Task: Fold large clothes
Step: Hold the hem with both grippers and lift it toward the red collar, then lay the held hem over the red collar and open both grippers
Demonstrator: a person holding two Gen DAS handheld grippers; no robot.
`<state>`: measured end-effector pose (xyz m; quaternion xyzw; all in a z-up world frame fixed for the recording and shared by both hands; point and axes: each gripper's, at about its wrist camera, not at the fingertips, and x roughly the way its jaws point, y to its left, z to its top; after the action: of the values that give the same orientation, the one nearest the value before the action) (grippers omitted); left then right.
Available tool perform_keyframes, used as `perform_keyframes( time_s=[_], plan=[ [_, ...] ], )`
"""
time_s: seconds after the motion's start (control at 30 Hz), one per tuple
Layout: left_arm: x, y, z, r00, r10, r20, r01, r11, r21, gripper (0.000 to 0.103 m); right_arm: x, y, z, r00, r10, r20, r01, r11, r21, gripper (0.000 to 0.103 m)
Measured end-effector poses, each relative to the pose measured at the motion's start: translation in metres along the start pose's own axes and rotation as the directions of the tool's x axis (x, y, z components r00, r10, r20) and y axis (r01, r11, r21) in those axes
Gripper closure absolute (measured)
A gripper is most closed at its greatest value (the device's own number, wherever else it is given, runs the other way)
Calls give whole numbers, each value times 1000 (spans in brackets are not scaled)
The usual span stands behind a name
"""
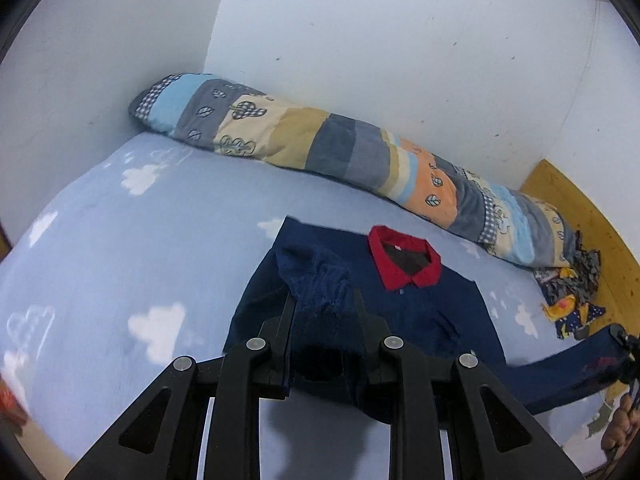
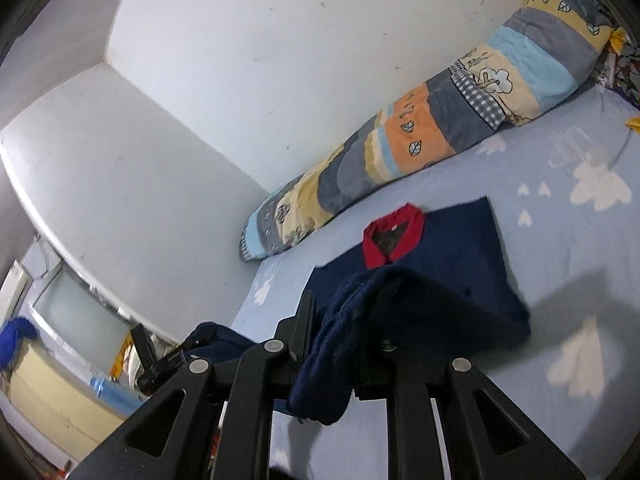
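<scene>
- The left hand-held gripper (image 1: 322,312) was closed on a bunched fold of the navy shirt (image 1: 424,312), the cloth pinched between its two fingers and raised off the bed (image 1: 120,240).
- The right hand-held gripper (image 2: 344,320) likewise gripped a thick roll of the same shirt (image 2: 452,248), fabric draping over and between its fingers; the far finger was mostly covered by cloth.
- In the left wrist view the right hand-held gripper showed at the far right edge (image 1: 622,344), with a taut band of navy cloth running to it, so the two grips sat well apart along the shirt's near hem edge.
- From both hand-held grippers the shirt lay straight ahead, its long axis running away toward the red collar (image 1: 404,258) at the far end, close to the rolled quilt (image 1: 320,144) against the wall.
- The collar end lay flat on the bed; only the near end was lifted.
- Judged from this, the coming move turned on carrying the near edge forward along that axis toward the collar, both hands about equally near it.
</scene>
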<state>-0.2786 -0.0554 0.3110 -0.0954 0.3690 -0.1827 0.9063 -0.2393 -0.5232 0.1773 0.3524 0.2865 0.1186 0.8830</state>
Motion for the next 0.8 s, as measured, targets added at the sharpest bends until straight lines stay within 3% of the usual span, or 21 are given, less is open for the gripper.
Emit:
perform_keyframes(
  time_s=[0.27, 0.43, 0.6, 0.63, 0.73, 0.8],
  plan=[
    [145, -3, 77, 993, 38, -110, -42, 998, -42, 80, 104, -44, 86, 997, -66, -41, 69, 996, 64, 87],
    [255, 15, 108, 972, 50, -229, -74, 992, -99, 76, 174, -90, 112, 986, -141, -91, 151, 981, 121, 85],
    [347, 32, 124, 953, 117, -280, -142, 987, -69, 66, 228, -148, 121, 964, -219, -148, 247, 946, 209, 81],
    [363, 38, 129, 952, 117, -282, -144, 987, -75, 64, 239, -160, 121, 960, -220, -173, 256, 939, 229, 78],
    [387, 59, 136, 951, 81, -298, -131, 979, -154, 40, 261, -192, 119, 950, -203, -239, 272, 911, 311, 70],
    [397, 75, 144, 956, 70, -287, -134, 968, -213, 38, 266, -208, 118, 954, -149, -261, 247, 884, 397, 58]
  ],
)
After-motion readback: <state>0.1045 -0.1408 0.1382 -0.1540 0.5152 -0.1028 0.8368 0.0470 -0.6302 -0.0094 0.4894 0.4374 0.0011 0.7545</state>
